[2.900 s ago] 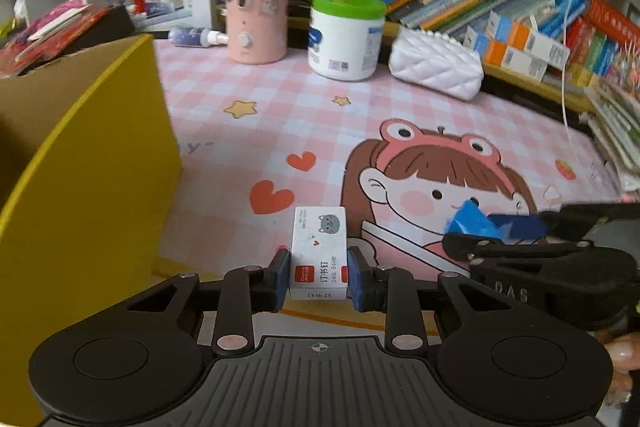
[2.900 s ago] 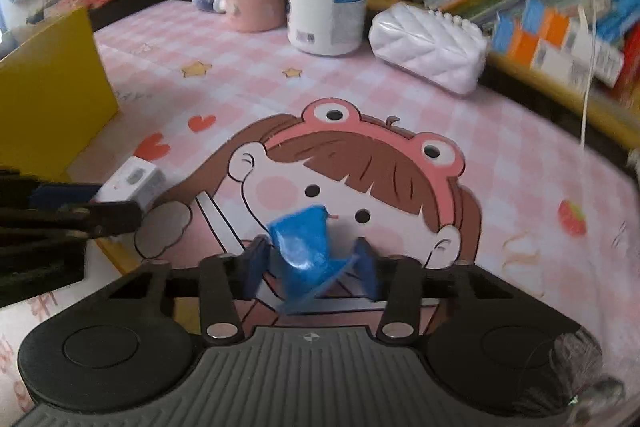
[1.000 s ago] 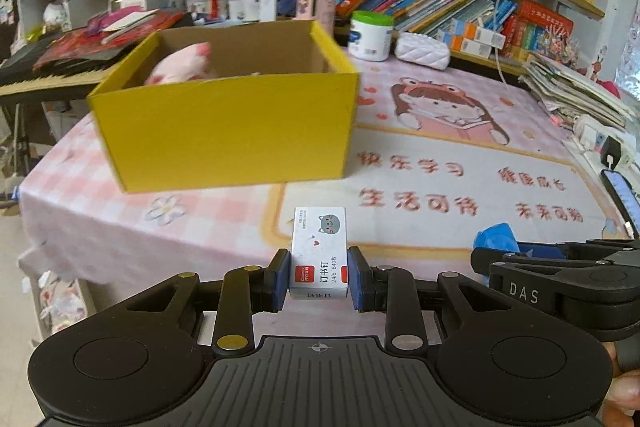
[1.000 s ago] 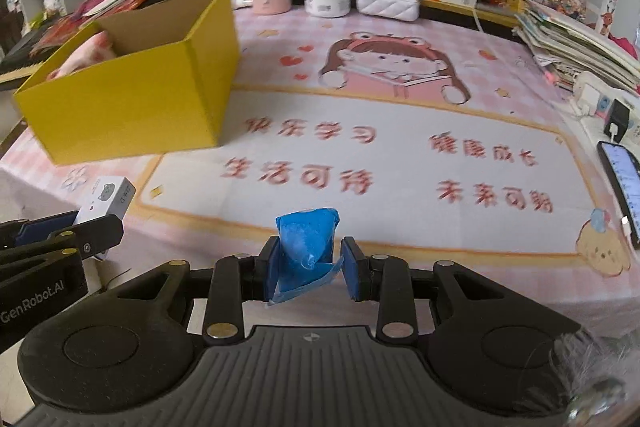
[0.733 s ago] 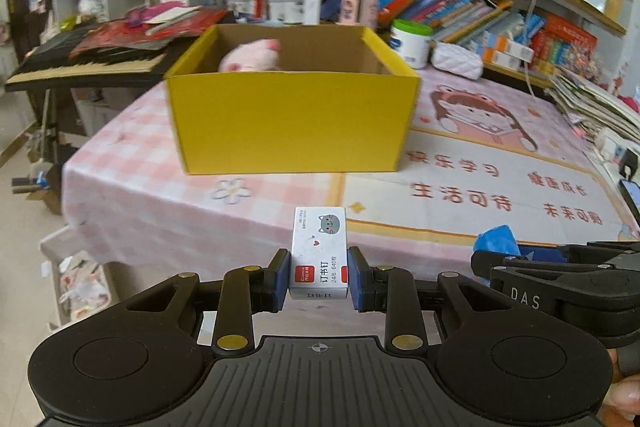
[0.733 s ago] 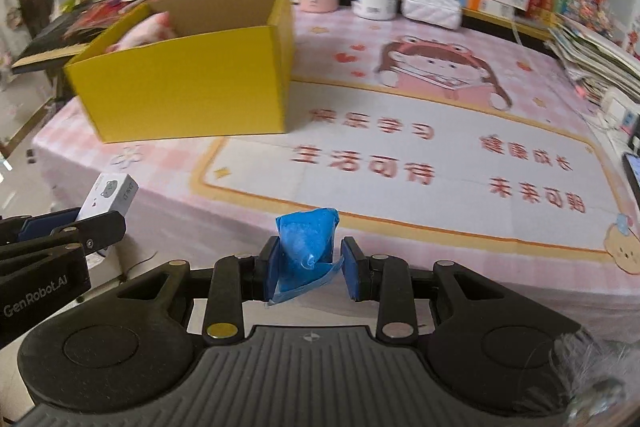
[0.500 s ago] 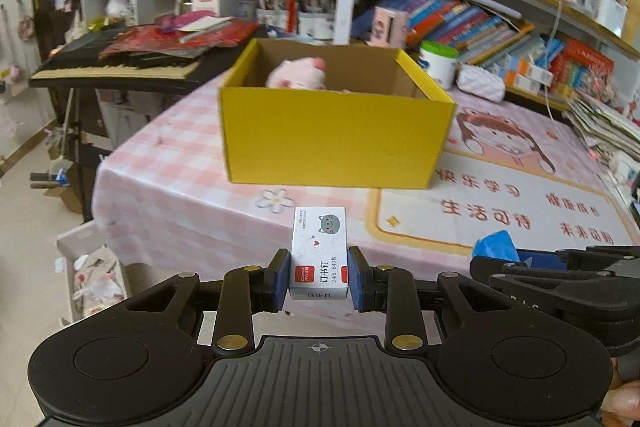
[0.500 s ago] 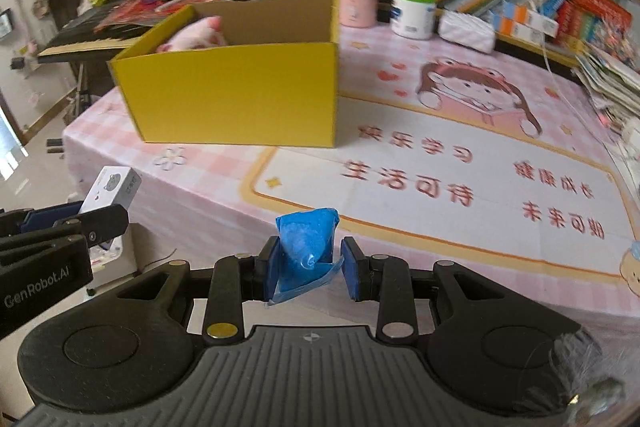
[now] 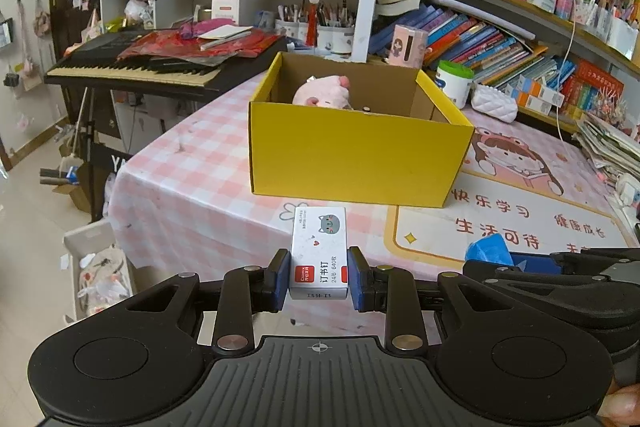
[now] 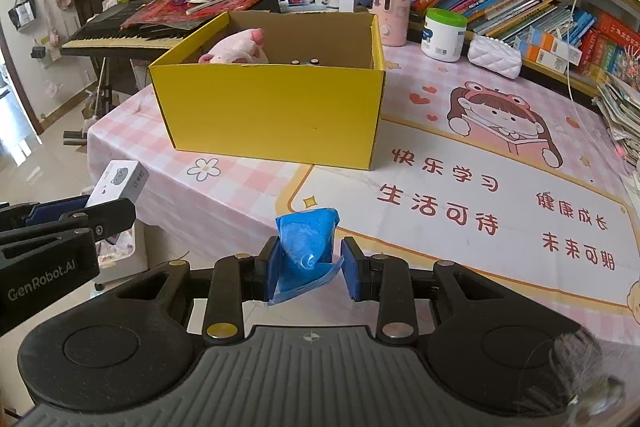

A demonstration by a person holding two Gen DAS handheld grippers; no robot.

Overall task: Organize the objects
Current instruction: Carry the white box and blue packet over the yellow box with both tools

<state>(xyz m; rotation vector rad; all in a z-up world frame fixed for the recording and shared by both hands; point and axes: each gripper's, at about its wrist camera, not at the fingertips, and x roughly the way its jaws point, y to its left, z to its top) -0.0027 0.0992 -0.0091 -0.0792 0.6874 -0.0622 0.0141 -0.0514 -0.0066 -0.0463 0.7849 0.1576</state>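
Your left gripper (image 9: 319,279) pinches a white staple box (image 9: 319,251); your right gripper (image 10: 309,269) pinches a blue packet (image 10: 306,247); both hover off the table edge, short of the yellow box (image 10: 272,115) holding a pink plush (image 10: 240,51)

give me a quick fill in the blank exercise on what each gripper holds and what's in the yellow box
1. The left hand-held gripper is shut on a small white ____ box of staples.
2. The right hand-held gripper pinches a crumpled ____ packet.
3. A pink plush toy lies inside the ____ cardboard box.

Missing words: cat-printed; blue; yellow
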